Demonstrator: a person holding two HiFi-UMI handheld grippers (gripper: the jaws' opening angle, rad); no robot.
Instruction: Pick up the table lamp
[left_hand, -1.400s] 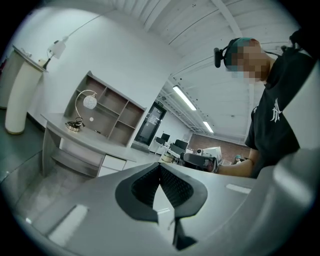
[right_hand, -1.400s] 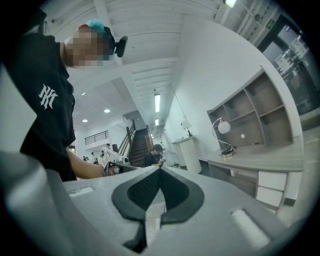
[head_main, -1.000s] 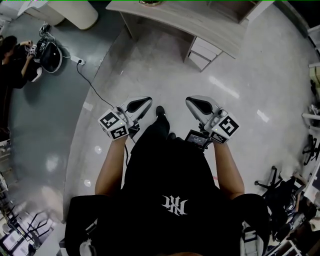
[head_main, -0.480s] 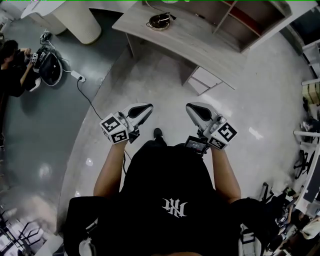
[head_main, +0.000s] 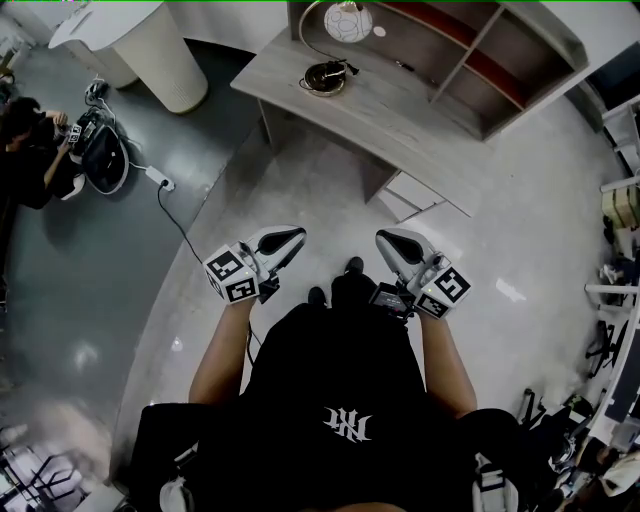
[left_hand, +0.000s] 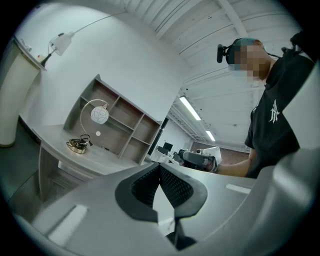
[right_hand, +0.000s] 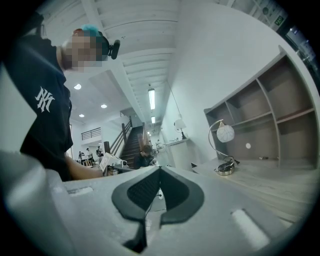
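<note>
The table lamp (head_main: 336, 45) stands on a grey wooden desk (head_main: 400, 115) at the top of the head view: a round white shade on a curved thin arm over a shiny round base. It also shows small in the left gripper view as the lamp (left_hand: 90, 127) and in the right gripper view as the lamp (right_hand: 223, 150). My left gripper (head_main: 292, 238) and right gripper (head_main: 388, 240) are held level in front of my body, both shut and empty, well short of the desk. Their tips meet at the left gripper (left_hand: 159, 167) and the right gripper (right_hand: 160, 171).
Open shelving (head_main: 470, 50) rises behind the lamp on the desk. A drawer unit (head_main: 415, 195) sits under the desk. A white round pillar (head_main: 160, 50) stands at the left, a cable and power strip (head_main: 158, 178) lie on the floor, and a person (head_main: 30, 140) crouches at far left.
I have walked toward the desk: it has slid down in the head view and the lamp and shelving have come into sight. Both grippers stay shut and side by side.
</note>
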